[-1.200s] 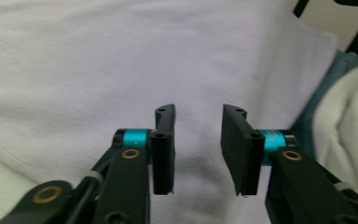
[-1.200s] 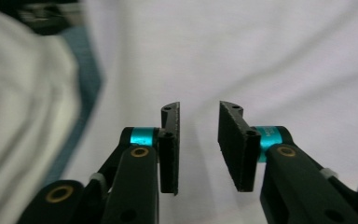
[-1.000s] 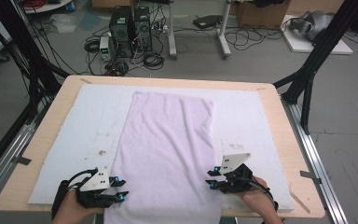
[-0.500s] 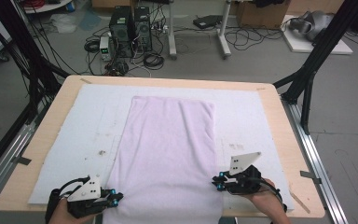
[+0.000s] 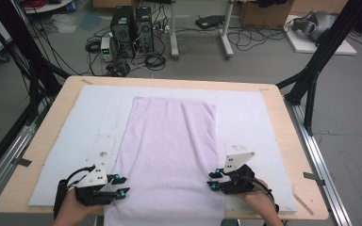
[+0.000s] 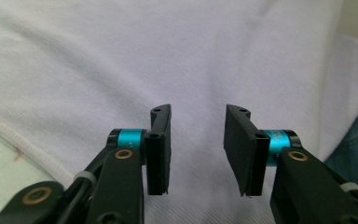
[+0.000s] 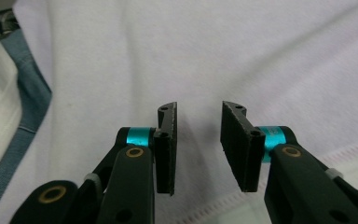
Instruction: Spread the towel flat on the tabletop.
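A pale lavender towel point(image 5: 169, 155) lies flat and lengthwise on a white mat point(image 5: 89, 117), and its near end hangs over the table's front edge. My left gripper point(image 5: 121, 184) sits at the towel's near left edge, pointing inward over the cloth. My right gripper point(image 5: 213, 179) sits at the near right edge, facing it. In the left gripper view the gripper point(image 6: 199, 112) has just been opening, with nothing between its jaws and only towel point(image 6: 168, 46) beneath. The right gripper point(image 7: 199, 108) has also just been opening and is empty above the towel point(image 7: 242, 46), near its stitched hem.
The mat covers most of a wooden table point(image 5: 283, 117). Black frame posts point(image 5: 311, 89) stand at the table's sides. Computer towers point(image 5: 132, 26) and cables lie on the floor beyond the far edge. A person's denim clothing point(image 7: 28, 93) shows beside the towel.
Half a second ago both hands had drawn toward the near edge, and the towel slid slightly that way. Both grippers have since moved back up onto the cloth with jaws apart.
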Action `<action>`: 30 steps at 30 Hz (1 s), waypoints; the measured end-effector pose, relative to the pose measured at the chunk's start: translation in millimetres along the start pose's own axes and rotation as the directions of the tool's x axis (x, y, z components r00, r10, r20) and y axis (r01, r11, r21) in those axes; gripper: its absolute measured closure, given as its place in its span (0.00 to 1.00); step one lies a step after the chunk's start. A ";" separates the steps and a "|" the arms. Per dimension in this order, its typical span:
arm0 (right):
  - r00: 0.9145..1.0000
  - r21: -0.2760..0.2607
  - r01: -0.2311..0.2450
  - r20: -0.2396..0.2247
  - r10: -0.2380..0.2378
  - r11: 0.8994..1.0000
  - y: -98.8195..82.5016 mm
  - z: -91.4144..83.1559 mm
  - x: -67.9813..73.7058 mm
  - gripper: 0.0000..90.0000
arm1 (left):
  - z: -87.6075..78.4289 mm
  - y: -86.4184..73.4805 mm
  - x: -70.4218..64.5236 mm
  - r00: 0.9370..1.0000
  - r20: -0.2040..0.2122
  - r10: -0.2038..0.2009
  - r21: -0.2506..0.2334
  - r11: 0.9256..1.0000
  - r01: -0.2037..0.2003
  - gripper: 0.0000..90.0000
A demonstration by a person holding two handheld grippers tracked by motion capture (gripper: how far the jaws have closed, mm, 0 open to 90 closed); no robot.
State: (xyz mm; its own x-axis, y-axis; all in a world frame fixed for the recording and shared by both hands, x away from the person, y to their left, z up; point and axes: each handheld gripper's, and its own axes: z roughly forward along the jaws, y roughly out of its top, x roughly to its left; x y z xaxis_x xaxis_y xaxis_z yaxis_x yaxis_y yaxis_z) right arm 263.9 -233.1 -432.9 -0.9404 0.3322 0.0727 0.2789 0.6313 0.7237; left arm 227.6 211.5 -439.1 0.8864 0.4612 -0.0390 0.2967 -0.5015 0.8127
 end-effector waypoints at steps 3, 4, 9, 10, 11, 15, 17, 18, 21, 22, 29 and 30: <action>1.000 -0.026 0.026 -0.005 -0.026 0.999 1.3 -0.1 6.4 0.73 | 6.2 2.6 3.3 1.000 -0.008 -0.001 0.014 1.000 0.001 0.70; 0.999 -0.034 0.033 -0.011 -0.034 0.999 1.1 -0.2 8.9 0.73 | 8.3 2.8 4.1 1.000 -0.014 0.006 0.026 1.000 -0.005 0.69; 0.997 0.038 0.070 -0.028 -0.069 0.997 -7.6 4.9 16.3 0.80 | 13.6 -1.4 3.7 1.000 -0.016 0.010 0.050 0.999 -0.009 0.67; 0.997 0.027 0.080 -0.019 -0.079 0.996 -9.8 4.4 18.6 0.80 | 12.9 -2.1 3.2 1.000 -0.013 0.005 0.046 0.999 -0.004 0.67; 0.997 0.023 0.077 -0.022 -0.077 0.997 -11.0 3.1 18.8 0.79 | 12.2 -2.1 3.1 1.000 -0.010 0.007 0.049 0.999 -0.006 0.67; 0.996 -0.028 0.084 0.003 -0.084 0.996 -6.8 -7.0 23.9 0.75 | 9.8 -1.1 2.3 1.000 -0.013 0.001 0.037 0.999 0.000 0.65; 0.994 -0.070 0.108 -0.003 -0.108 0.992 -1.4 -11.8 30.4 0.75 | 8.7 -0.2 2.3 1.000 -0.013 0.000 0.030 1.000 0.000 0.64; 0.993 -0.075 0.120 -0.010 -0.121 0.990 0.3 -11.8 32.5 0.75 | 8.5 0.0 2.4 1.000 -0.010 0.001 0.030 1.000 -0.001 0.64; 0.987 -0.066 0.153 -0.044 -0.156 0.986 6.0 -6.5 41.4 0.75 | 9.7 -2.8 1.7 1.000 -0.013 0.005 0.047 0.999 -0.005 0.64; 0.985 -0.066 0.160 -0.055 -0.163 0.985 6.7 -4.3 42.9 0.75 | 9.9 -4.4 1.1 1.000 -0.015 0.011 0.051 0.999 -0.010 0.65; 0.977 0.010 0.185 -0.107 -0.183 0.983 10.4 25.5 49.7 0.78 | 8.0 -7.6 -0.2 1.000 -0.024 0.004 0.036 0.999 -0.004 0.68; 0.977 0.029 0.189 -0.110 -0.185 0.982 10.5 28.4 50.0 0.81 | 7.8 -7.9 0.0 1.000 -0.023 0.007 0.037 0.999 -0.006 0.68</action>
State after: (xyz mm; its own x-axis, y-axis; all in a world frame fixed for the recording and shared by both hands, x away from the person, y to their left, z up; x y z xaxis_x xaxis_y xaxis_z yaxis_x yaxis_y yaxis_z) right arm 225.3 -190.0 -441.2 -0.9914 0.1305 0.0130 0.1017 0.7026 0.7043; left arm 228.0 209.8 -450.0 0.8800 0.4746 -0.0203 0.3046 -0.5310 0.7907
